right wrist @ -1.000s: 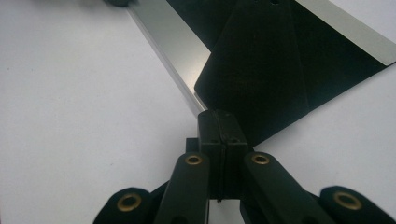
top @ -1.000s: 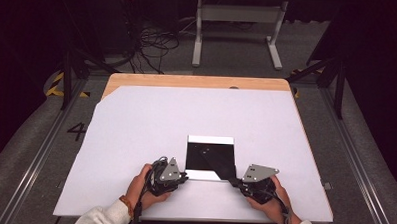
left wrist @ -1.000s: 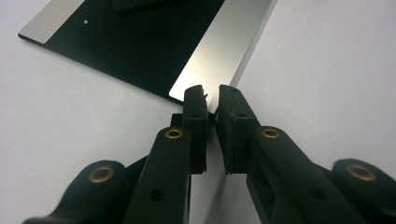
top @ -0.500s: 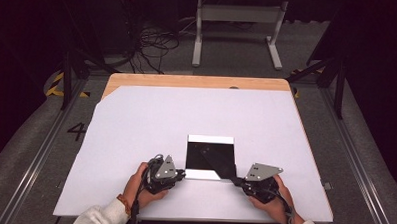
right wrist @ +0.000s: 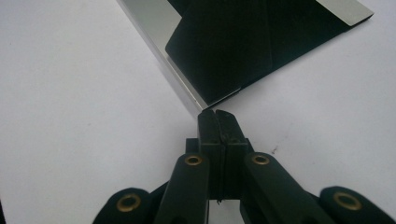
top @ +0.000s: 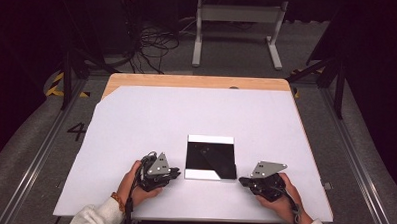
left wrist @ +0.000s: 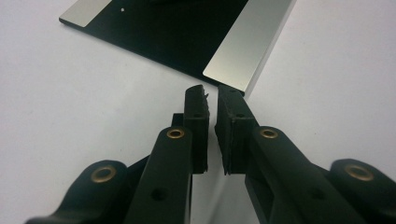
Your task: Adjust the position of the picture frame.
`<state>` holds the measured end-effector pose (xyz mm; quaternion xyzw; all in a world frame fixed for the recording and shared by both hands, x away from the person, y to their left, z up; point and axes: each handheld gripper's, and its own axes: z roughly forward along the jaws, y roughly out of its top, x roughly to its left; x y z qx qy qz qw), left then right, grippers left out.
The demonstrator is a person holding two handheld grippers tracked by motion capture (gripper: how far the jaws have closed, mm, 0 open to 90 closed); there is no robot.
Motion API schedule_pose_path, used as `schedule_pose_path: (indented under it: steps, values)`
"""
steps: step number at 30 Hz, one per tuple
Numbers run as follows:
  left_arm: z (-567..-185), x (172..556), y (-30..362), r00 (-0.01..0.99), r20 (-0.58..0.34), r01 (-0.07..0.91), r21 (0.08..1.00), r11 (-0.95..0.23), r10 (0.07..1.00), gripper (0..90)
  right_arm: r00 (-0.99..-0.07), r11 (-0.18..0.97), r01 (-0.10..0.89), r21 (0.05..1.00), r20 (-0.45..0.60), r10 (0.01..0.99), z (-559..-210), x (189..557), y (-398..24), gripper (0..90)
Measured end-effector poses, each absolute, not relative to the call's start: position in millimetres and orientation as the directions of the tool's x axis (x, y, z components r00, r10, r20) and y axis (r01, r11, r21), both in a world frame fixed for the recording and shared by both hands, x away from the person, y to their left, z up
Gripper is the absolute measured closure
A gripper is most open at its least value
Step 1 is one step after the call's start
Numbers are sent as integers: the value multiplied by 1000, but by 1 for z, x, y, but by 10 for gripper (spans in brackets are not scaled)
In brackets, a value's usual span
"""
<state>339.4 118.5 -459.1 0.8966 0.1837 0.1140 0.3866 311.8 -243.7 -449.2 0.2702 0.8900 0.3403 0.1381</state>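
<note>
Sheet point(top: 210, 156) unmoved near worktop's point(top: 136, 120) front edge, left hand-held gripper point(top: 176, 174) nearly closed, right hand-held gripper point(top: 242, 181) fully closed, both empty at its corners, unchanged; no grasp begun.

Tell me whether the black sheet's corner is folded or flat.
Folded. On the black sheet, one near corner is turned in along a diagonal crease, baring the silver plate beneath.
</note>
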Motion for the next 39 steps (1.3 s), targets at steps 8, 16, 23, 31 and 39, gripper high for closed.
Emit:
schedule_pose_path:
  steps: [8, 16, 23, 31, 39]
  values:
    - [-459, 339, 118, 906, 70, 238, 731, -640, 417, 810, -822, 616, 391, 684, -42, 568, -450, 313, -239, 900]
    - [-460, 339, 118, 907, 72, 237, 726, -645, 415, 790, -819, 618, 401, 676, -39, 573, -446, 315, -241, 900]
    - [-460, 339, 116, 914, 51, 241, 731, -638, 403, 781, -821, 632, 411, 657, -35, 570, -447, 317, -240, 900]
    - [-462, 339, 115, 915, 40, 246, 733, -634, 401, 770, -835, 641, 401, 654, -26, 550, -447, 320, -238, 889]
    - [-460, 339, 117, 912, 46, 245, 735, -632, 407, 761, -834, 620, 405, 672, -6, 552, -444, 321, -238, 891]
